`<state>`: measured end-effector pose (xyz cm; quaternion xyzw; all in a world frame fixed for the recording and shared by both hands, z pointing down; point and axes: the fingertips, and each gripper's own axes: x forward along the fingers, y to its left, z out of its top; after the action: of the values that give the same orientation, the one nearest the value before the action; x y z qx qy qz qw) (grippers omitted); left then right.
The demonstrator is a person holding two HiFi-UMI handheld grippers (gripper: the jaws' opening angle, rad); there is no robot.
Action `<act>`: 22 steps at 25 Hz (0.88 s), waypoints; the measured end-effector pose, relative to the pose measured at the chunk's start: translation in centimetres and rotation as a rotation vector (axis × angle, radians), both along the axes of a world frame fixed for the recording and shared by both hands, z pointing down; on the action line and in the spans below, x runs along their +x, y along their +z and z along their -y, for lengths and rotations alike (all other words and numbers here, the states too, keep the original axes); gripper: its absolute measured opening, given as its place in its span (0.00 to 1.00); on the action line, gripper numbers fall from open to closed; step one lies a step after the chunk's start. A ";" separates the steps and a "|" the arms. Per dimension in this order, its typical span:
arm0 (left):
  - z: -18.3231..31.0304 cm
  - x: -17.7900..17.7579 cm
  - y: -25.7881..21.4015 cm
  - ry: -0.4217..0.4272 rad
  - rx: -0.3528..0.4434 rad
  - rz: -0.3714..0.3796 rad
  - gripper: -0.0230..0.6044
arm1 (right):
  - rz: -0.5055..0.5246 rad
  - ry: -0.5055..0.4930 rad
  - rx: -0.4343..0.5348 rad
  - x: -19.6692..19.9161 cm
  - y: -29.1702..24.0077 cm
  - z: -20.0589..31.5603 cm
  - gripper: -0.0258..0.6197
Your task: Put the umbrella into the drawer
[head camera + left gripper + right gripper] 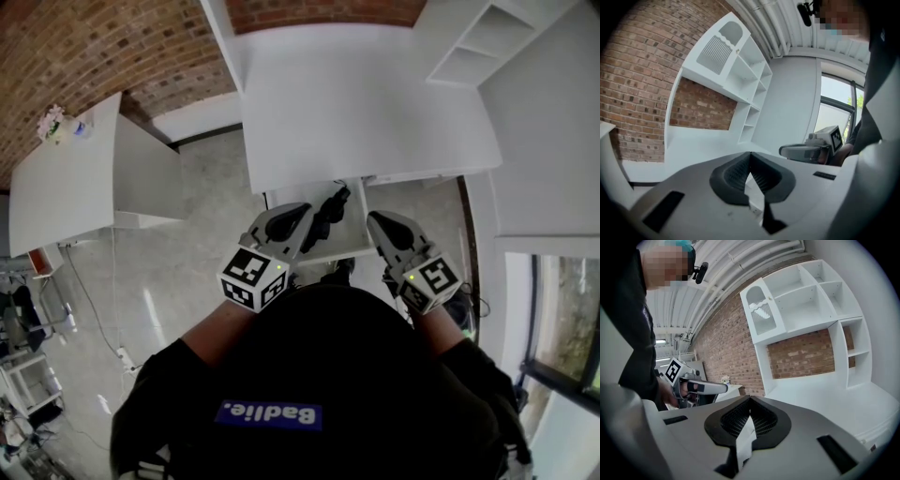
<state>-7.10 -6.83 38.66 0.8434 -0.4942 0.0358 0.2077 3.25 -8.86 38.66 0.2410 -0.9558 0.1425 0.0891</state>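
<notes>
Jaws on both grippers pressed together, ribbed dark pads meeting tip to tip, nothing pinched. Left gripper [750, 158], seen along its own jaws: pads closed into a narrow V, only white surface showing through the gap below. Right gripper [750, 403] reads the same, closed and empty. Both are held out in front of the person [309, 375], side by side and apart, pointing roughly level toward the desk. Each shows in the other's camera, marker cube at the back.

Umbrella [328, 214]: black, bundled, lying in the open drawer [352, 230]. From the head view it sits between the two grippers, just beside the left gripper's tip and clear of the right one. Neither pair of jaws is on it. How far above it they stand I cannot tell from that view.

Drawer is white and pulled out from under the front edge of the desk [366, 103], the umbrella on its left half, bare bottom to the right.

Desk top white. Behind it, a white shelf unit [806, 296] with open compartments and a slatted door, set against a brick wall [103, 47].

Off to the person's left, a white side table [66, 183] with flowers [52, 122] on its far corner. Pale floor [187, 244] between. Window [562, 319] on the right.
</notes>
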 end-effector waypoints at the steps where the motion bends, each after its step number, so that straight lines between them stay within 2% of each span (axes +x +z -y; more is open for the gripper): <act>1: -0.2 0.2 -0.6 0.007 0.020 -0.005 0.04 | 0.004 -0.004 0.004 -0.3 -0.2 0.0 0.09; 22: -1.5 1.0 -1.0 0.040 0.035 -0.039 0.04 | 0.002 -0.023 0.009 -1.1 -0.1 -1.3 0.09</act>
<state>-6.14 -5.30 37.62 0.8573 -0.4735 0.0146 0.2016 2.18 -7.51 38.58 0.2300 -0.9593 0.1375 0.0889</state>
